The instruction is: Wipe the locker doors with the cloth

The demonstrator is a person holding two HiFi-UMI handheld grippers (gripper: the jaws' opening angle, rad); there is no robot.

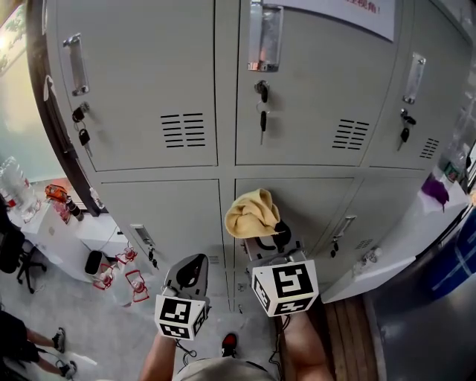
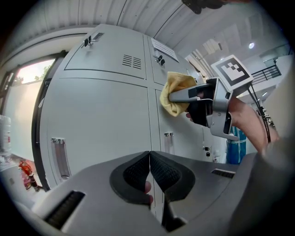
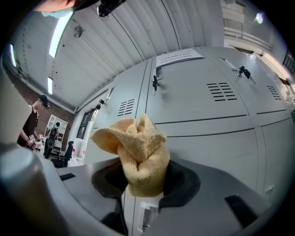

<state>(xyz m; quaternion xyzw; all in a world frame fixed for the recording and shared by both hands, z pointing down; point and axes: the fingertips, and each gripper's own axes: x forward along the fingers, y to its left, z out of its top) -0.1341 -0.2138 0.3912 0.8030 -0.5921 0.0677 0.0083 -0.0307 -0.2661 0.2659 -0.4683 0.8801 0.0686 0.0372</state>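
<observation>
The grey lockers (image 1: 149,89) fill the head view, two rows of doors. My right gripper (image 1: 263,229) is shut on a bunched yellow cloth (image 1: 251,212), held up in front of the lower middle door (image 1: 320,197); I cannot tell whether the cloth touches it. In the right gripper view the cloth (image 3: 138,152) sticks up out of my right gripper (image 3: 143,179) and hides the pads. My left gripper (image 1: 190,274) hangs lower left, in front of the lower left door (image 1: 171,208). In the left gripper view my left gripper (image 2: 150,171) is shut on nothing, and the cloth (image 2: 176,92) shows against the door.
Keys (image 1: 262,119) hang from the locks and handles (image 1: 265,37) stick out of the doors. A paper notice (image 1: 349,11) is on the top middle door. A white table with bottles (image 1: 18,190) stands at left, red items (image 1: 135,284) lie on the floor, a blue bin (image 1: 455,260) at right.
</observation>
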